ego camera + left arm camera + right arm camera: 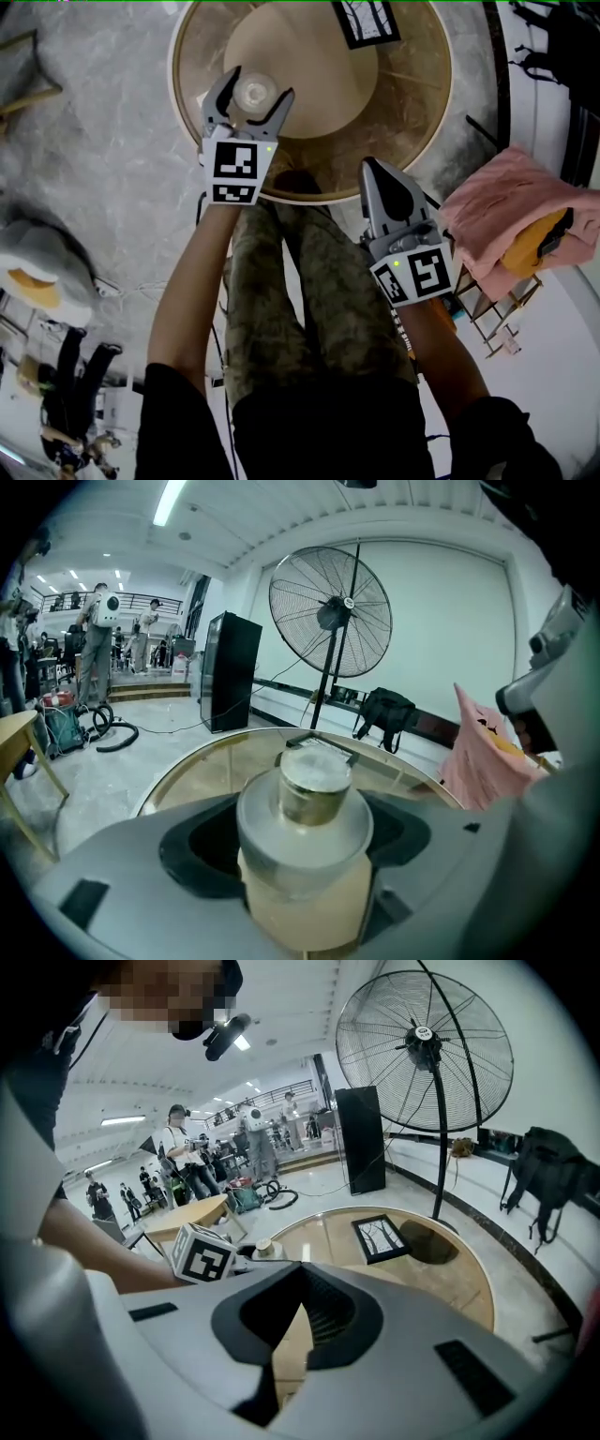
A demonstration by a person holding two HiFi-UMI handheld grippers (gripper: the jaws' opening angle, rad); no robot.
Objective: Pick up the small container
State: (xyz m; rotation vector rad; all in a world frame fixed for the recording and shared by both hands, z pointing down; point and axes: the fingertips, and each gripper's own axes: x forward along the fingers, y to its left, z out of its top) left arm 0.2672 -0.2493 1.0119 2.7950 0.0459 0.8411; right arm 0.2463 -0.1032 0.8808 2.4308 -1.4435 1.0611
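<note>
Left gripper view puts the small frosted container with its round, brassy cap (305,841) dead centre for me, upright, with the grey jaws of the left tool (255,89) pressed against its sides. That tool is clenched on the container. From the head view I see the same jar from above, its pale lid between the two jaw tips, over the near left part of the round glass worktop with a gold rim (417,89). I cannot tell from any view whether the container's base rests on the glass or is lifted clear of it.

Under the glass sits the worktop's beige cone-shaped base (319,66). A black-framed picture (366,21) lies flat on the far side of the glass, well apart from the container.

My right tool (380,173) hangs at the near edge of the worktop, its jaws brought together with nothing between them.

To the right of the worktop, a pink cloth (511,211) is draped over a rack. Beyond the worktop stand a tall black pedestal fan (330,611) and a black backpack (386,712) on the floor by the wall.
</note>
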